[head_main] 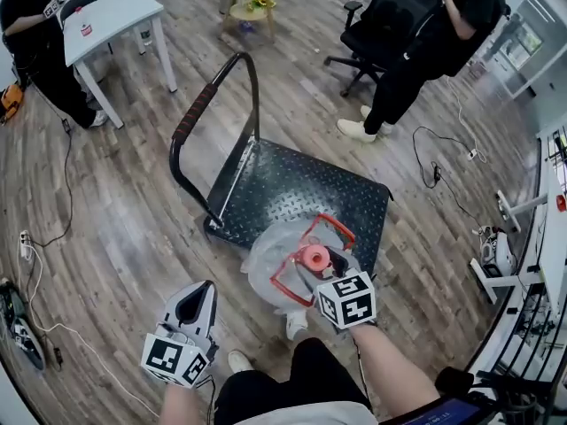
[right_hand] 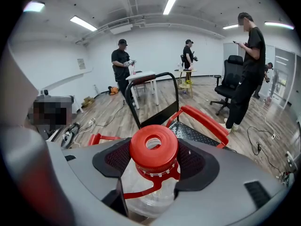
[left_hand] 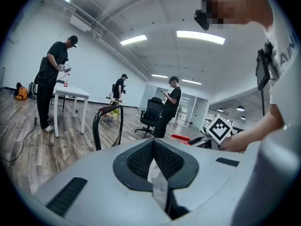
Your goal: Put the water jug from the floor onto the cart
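Note:
A clear water jug (head_main: 270, 264) with a red cap (head_main: 314, 258) and a red carry handle (head_main: 335, 227) is at the near edge of the black platform cart (head_main: 292, 189). I cannot tell whether it rests there or hangs. My right gripper (head_main: 319, 268) is shut on the jug's neck. In the right gripper view the red cap (right_hand: 154, 147) sits between the two dark pads (right_hand: 115, 160), with the carry handle (right_hand: 203, 120) beyond it. Lower left, my left gripper (head_main: 197, 295) is shut and holds nothing. Its view looks over the gripper (left_hand: 154, 147) toward the cart's push handle (left_hand: 107, 112).
The cart's upright push handle (head_main: 213, 96) stands on its far left side. A white table (head_main: 111, 16) with a person is at the back left. An office chair (head_main: 390, 16) and a standing person (head_main: 443, 34) are at the back right. Cables (head_main: 443, 171) and a power strip (head_main: 25, 242) lie on the wood floor.

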